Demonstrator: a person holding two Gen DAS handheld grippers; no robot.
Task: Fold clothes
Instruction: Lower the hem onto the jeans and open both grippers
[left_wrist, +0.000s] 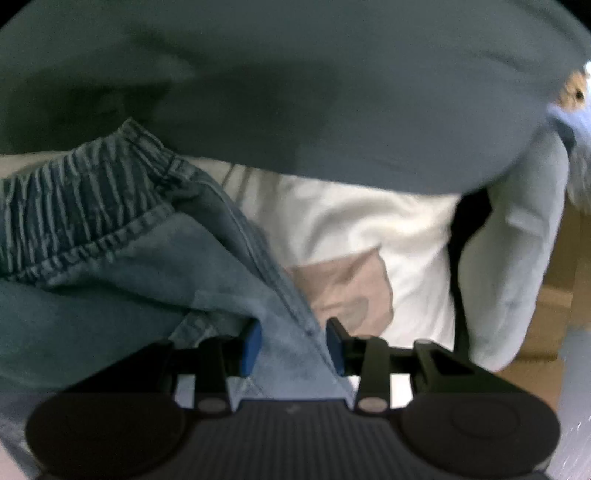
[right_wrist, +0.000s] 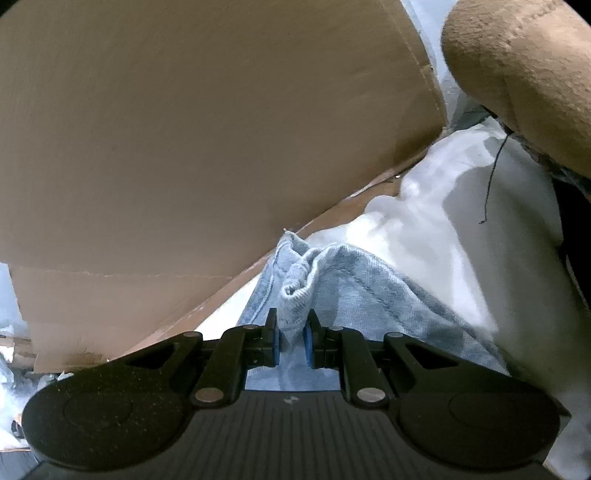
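Two tongs met one pair of jeans on a white sheet. The left tongs stood released astride a denim fold; the right tongs were clenched on bunched denim beside a cardboard box.

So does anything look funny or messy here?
Yes. A loose dark thread dangles from the brown fuzzy thing over the white cloth, and the jeans are scrunched in the right gripper.
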